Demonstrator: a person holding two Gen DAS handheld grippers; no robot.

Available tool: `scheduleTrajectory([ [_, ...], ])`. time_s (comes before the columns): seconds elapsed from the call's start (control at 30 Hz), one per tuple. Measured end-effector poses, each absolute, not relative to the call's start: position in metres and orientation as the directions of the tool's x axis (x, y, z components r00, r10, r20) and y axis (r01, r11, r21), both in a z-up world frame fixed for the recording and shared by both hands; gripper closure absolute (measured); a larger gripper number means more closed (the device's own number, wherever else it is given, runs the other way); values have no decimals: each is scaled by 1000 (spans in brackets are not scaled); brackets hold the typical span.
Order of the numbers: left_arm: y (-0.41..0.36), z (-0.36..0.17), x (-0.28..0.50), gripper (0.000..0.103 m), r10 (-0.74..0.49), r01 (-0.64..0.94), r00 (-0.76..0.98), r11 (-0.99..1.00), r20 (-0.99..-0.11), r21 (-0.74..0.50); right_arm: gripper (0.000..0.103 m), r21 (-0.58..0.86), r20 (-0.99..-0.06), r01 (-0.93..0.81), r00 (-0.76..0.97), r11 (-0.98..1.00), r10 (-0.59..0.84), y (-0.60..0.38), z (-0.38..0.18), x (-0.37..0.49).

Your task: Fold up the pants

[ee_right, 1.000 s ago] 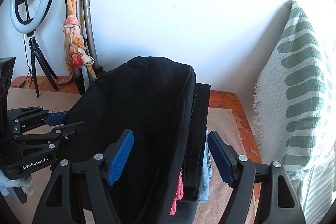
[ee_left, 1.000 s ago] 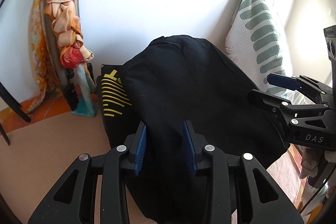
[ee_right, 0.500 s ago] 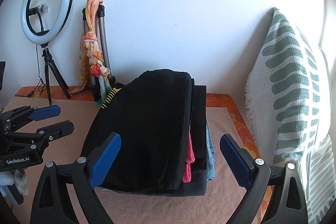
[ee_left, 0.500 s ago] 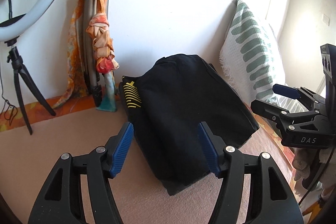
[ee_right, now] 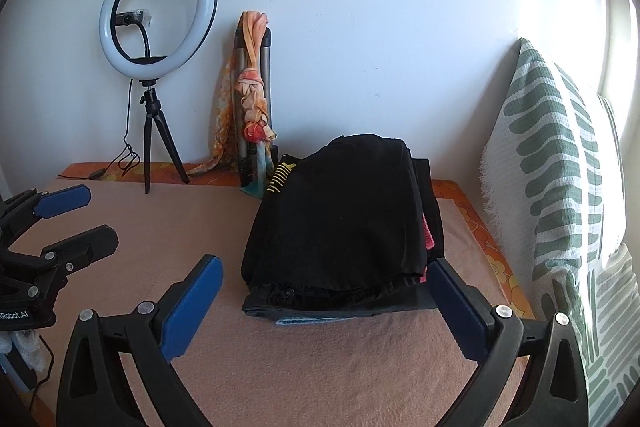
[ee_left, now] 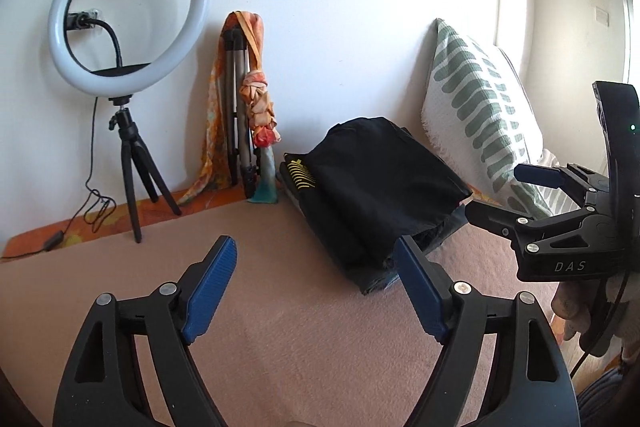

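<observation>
Both tools had drawn back from the stack since a second earlier, when my left tool (ee_left: 316,291) sat narrowed right over the black cloth; its blue pads then stood wide apart, holding nothing. My right tool (ee_right: 324,303) was spread just as wide and also empty.

I saw the folded black pants (ee_right: 340,215) lying on top of a stack of folded clothes (ee_right: 428,235), with a pink edge and a pale blue layer showing along the stack's side. The stack rested on the peach blanket (ee_right: 320,367) near the wall. From my right tool the pants lay straight ahead, just beyond and between the fingertips, not touching them. From my left tool the pants (ee_left: 380,187) lay ahead and to the right, near its right pad, with my right tool (ee_left: 516,195) showing beyond at the right edge.

Beside the stack a green-patterned pillow (ee_right: 560,167) leaned against the wall. A ring light (ee_left: 128,11) on a small tripod stood well apart to the left, and a folded tripod wrapped in an orange scarf (ee_left: 256,99) stood between them.
</observation>
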State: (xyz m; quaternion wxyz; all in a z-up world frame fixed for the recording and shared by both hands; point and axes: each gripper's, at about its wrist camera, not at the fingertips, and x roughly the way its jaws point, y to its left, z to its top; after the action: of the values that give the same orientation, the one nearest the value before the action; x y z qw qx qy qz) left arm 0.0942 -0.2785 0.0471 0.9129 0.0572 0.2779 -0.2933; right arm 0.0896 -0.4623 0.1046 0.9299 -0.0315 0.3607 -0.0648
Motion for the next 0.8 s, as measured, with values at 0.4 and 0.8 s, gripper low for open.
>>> scheduleTrajectory([
  [0.4,-212,25,48,20,-452,517,704,855,-547,-40,0,-48,-659,116,743,992,-119,-416,83,60],
  [0.8,-190,14,46,14,-406,449,723,891,-559,-66,0,-14,-667,133,737,991,-108,-408,64,61],
])
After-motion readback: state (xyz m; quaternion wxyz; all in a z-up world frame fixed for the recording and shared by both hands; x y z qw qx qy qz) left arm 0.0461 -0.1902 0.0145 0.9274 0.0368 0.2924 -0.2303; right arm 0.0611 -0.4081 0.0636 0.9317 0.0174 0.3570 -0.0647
